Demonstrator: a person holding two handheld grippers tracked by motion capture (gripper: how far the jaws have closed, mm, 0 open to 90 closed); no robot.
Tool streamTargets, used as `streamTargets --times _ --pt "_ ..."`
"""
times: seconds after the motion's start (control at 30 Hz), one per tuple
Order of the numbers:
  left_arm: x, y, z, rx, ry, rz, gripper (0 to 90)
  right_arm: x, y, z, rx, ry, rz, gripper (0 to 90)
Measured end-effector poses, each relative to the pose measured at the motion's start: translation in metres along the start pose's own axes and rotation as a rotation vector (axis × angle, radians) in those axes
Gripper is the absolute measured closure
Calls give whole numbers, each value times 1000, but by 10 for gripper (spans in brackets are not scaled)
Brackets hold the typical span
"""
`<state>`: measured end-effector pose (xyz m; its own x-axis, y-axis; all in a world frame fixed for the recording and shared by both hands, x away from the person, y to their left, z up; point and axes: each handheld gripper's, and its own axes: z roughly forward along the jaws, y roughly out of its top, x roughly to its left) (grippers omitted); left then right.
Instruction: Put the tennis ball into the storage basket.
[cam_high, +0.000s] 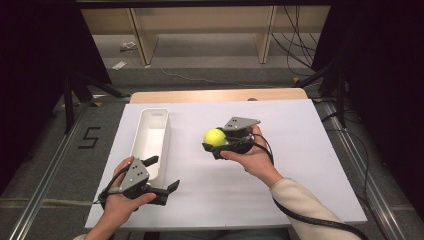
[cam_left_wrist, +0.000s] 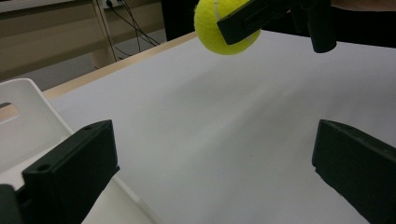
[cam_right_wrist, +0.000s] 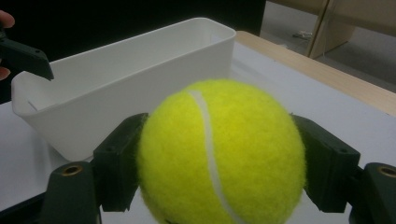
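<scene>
One tennis ball (cam_high: 215, 137) is clamped between the jaws of the right gripper (cam_high: 220, 142) and held above the white board (cam_high: 300, 165), just right of the white bin (cam_high: 150, 137). In the right gripper view the ball (cam_right_wrist: 219, 154) is pressed on both sides, and the bin's long wall (cam_right_wrist: 140, 93) is seen close ahead. The left gripper (cam_high: 162, 172) is held wide apart with nothing between its jaws; one jaw is seen at the bin's near end, the other over bare board. Open board is seen right of the ball and toward the wooden far edge (cam_high: 220, 95). The floor (cam_high: 75, 165) is visible beyond the board's sides.
</scene>
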<state>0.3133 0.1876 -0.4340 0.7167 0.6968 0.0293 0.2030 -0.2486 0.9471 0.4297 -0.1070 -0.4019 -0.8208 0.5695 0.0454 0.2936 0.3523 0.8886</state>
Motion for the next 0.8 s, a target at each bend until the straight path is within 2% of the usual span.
streamTargets --times 0.8 --pt "0 1 -1 -1 5 3 0 -2 8 3 -29 10 16 259"
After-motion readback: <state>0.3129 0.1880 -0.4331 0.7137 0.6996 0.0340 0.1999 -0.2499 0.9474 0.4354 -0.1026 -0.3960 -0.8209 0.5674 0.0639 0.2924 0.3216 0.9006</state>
